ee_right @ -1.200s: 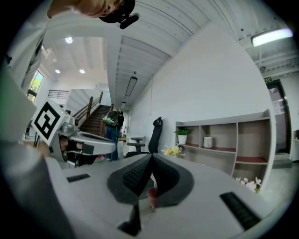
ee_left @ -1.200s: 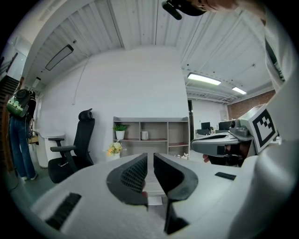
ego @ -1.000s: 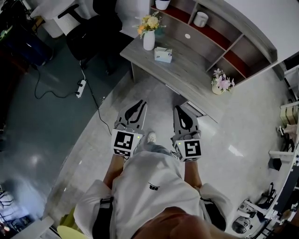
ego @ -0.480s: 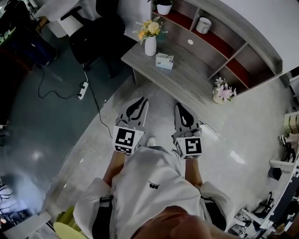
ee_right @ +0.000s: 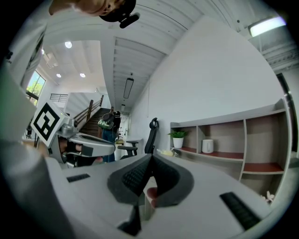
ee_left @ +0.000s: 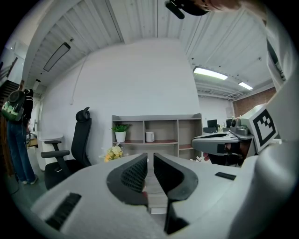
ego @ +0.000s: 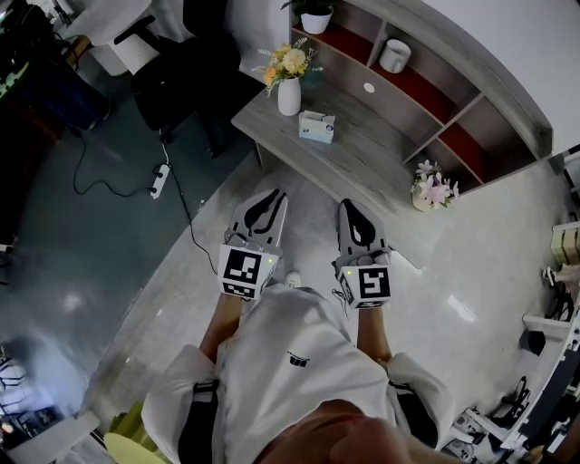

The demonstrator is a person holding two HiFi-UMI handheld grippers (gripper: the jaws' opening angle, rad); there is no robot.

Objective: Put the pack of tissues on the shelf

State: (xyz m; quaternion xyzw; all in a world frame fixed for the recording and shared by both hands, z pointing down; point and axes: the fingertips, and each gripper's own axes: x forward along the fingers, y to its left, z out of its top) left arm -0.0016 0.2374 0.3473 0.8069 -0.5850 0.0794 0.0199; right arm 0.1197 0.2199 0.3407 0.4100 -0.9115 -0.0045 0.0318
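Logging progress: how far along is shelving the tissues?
Nothing done yet: the pale blue tissue pack sits on the grey wooden desk. The left tool and right tool hold nothing, short of the desk. Remaining: grasp the pack, place it on the grey shelf.

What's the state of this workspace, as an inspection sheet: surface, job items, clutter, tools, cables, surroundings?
Surface: grey desk, mostly bare.
Job's things: pack of tissues lying on the desk near the vase of flowers; shelf behind, with free compartments.
Clutter: vase of flowers and flower pot on desk; potted plant and white mug on shelf.
Tools: left tool jaws a slit apart, empty; right tool shut, empty; both short of the desk.
Cables: power strip with black cable on the floor.
Surroundings: black office chair beside the desk.
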